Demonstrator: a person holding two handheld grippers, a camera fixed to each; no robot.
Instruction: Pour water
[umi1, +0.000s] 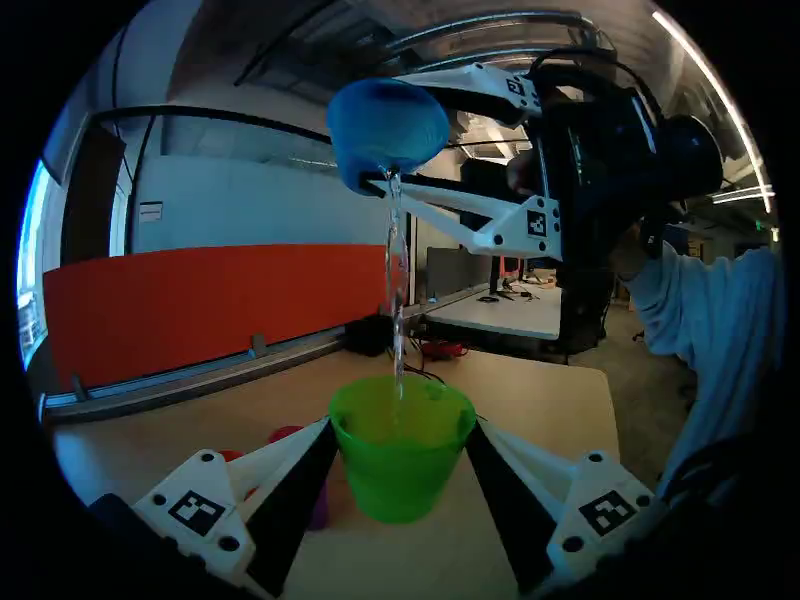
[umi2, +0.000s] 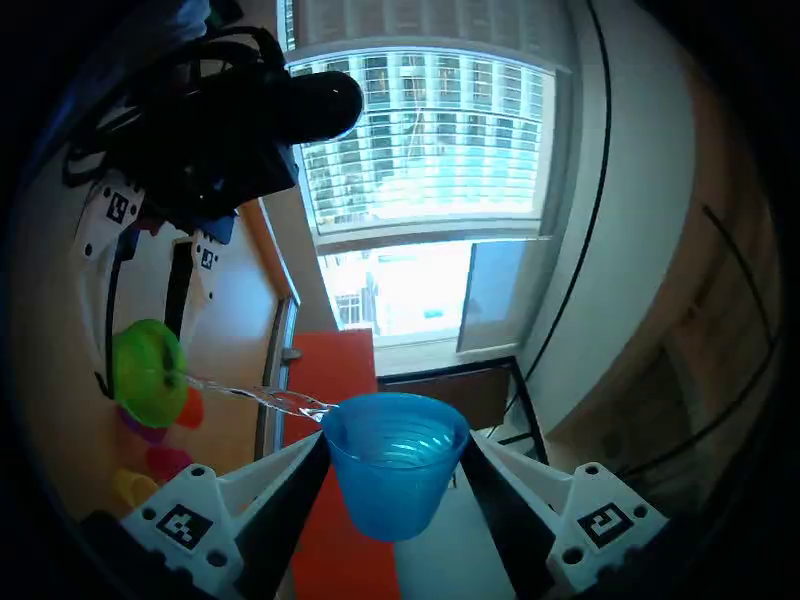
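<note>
In the left gripper view my left gripper (umi1: 400, 455) is shut on a green cup (umi1: 401, 460) held upright just above the table. Above it my right gripper (umi1: 400, 130) holds a blue cup (umi1: 385, 130) tipped over, and a thin stream of water (umi1: 396, 290) falls from its rim into the green cup. In the right gripper view my right gripper (umi2: 395, 470) is shut on the blue cup (umi2: 393, 465), and the water stream (umi2: 260, 397) arcs off to the green cup (umi2: 147, 372) held by the left gripper (umi2: 150, 375).
The light wooden table (umi1: 530, 400) carries several small coloured cups (umi1: 285, 435) beside the green one, also seen as coloured cups (umi2: 165, 440). An orange partition (umi1: 200, 305) runs along the table's far edge. A grey sleeve (umi1: 715, 330) is at right. A bright window (umi2: 430, 180) lies beyond.
</note>
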